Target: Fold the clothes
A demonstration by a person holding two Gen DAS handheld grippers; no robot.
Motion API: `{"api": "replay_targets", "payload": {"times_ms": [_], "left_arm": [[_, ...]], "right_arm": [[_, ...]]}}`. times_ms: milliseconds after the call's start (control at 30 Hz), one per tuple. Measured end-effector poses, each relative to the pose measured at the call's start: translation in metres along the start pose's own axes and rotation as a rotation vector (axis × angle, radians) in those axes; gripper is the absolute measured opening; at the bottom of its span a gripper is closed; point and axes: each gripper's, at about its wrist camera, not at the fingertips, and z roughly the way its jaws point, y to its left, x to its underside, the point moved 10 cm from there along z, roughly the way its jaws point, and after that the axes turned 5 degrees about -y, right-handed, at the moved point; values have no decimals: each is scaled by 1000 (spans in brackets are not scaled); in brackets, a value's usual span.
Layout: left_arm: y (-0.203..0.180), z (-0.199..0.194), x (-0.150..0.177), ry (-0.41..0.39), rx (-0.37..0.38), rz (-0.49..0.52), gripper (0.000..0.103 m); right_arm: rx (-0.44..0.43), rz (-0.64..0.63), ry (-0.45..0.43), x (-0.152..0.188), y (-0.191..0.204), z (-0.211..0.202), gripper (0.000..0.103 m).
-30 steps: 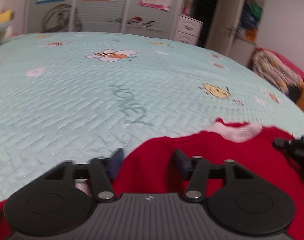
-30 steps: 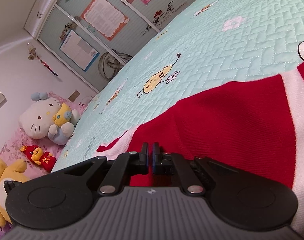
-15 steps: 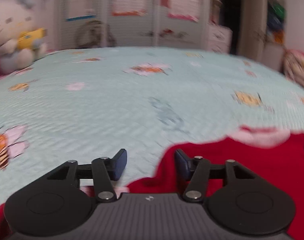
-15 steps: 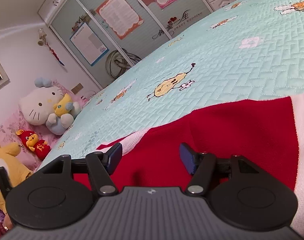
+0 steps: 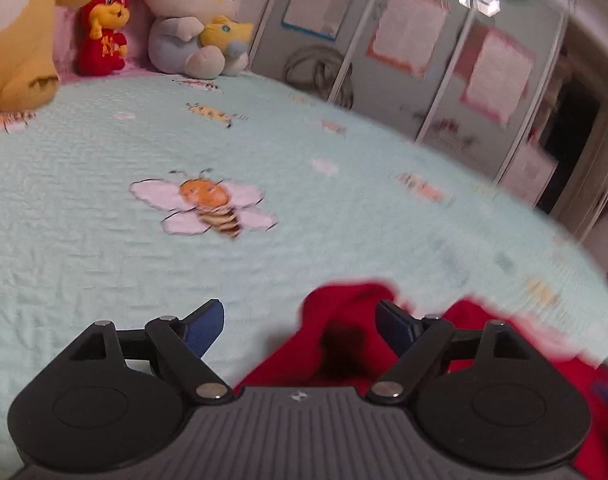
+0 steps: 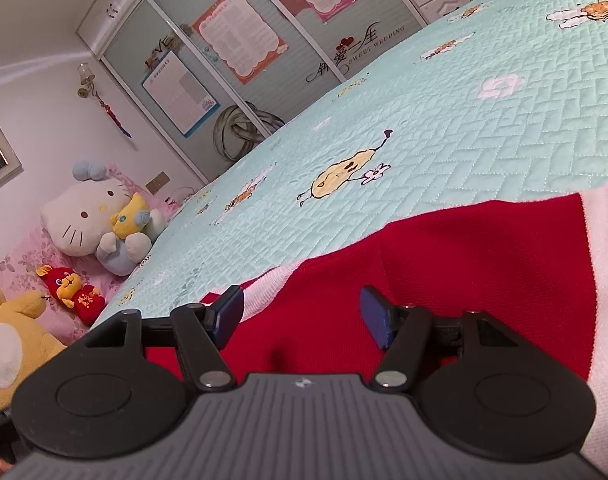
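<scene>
A red garment with white trim [image 6: 464,280] is spread on the quilted mint bedspread [image 6: 464,140], near the bed edge closest to both cameras; its white-banded hem [image 6: 263,284] lies just beyond the right tool. The left tool [image 5: 299,320] is held with its fingers spread, nothing gripped, a raised fold of red fabric [image 5: 344,320] lying between them, nearer the right-hand finger. The right tool [image 6: 301,314] is likewise spread wide and empty, poised low over the red cloth. A single layer could be missed, or two layers caught together, if the fingers are shut on that bunched fold, and the fold line would then be skewed. The soft knit may also be dragged across the bedspread and creased. The left-wrist view is blurred, so contact with the cloth cannot be judged. Both tools are held low and nearly level, pointed across the bed toward the plush toys [image 6: 95,224].
</scene>
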Motion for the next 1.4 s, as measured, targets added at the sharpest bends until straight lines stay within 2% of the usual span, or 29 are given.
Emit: {"api": "replay_targets", "payload": {"times_ms": [167, 200, 233, 300, 433, 567, 667, 700, 833, 900, 967, 1033, 1200, 1333, 1400], "left_arm": [[-4, 8, 28, 122, 23, 57, 77], [-5, 6, 30, 136, 28, 79, 68], [-6, 4, 32, 149, 33, 100, 44], [-9, 0, 35, 177, 42, 144, 15], [-8, -9, 28, 138, -25, 262, 12], [6, -17, 7, 50, -160, 344, 12], [9, -22, -18, -41, -264, 490, 12], [8, -20, -20, -39, -277, 537, 13], [4, -2, -6, 60, -290, 685, 14], [15, -2, -4, 72, -289, 622, 19], [26, -6, -5, 62, -285, 530, 31], [37, -21, 0, 62, -262, 406, 57], [61, -70, 14, 69, -191, 75, 63], [61, -106, 59, 112, -165, -115, 64], [55, -121, 79, 107, -138, -218, 64]], "right_arm": [[-3, 3, 3, 0, 0, 1, 65], [-3, 2, 3, 0, 0, 1, 66], [-4, 2, 3, 0, 0, 0, 66], [-2, -1, 4, 1, 1, 0, 66], [-3, -1, 4, 1, 0, 0, 66], [-3, -1, 4, 1, 0, 0, 66], [-4, -1, 5, 1, 0, 1, 66], [-4, -1, 5, 1, 0, 1, 66], [-4, -3, 6, 1, 0, 1, 66], [-4, -3, 6, 1, 1, 1, 66], [-5, -2, 6, 1, 1, 1, 66], [-6, -1, 7, 1, 1, 1, 67], [-7, -1, 8, 1, 1, 2, 67], [-6, -1, 7, 1, 2, 2, 67], [-6, -2, 7, 2, 2, 2, 67]]}}
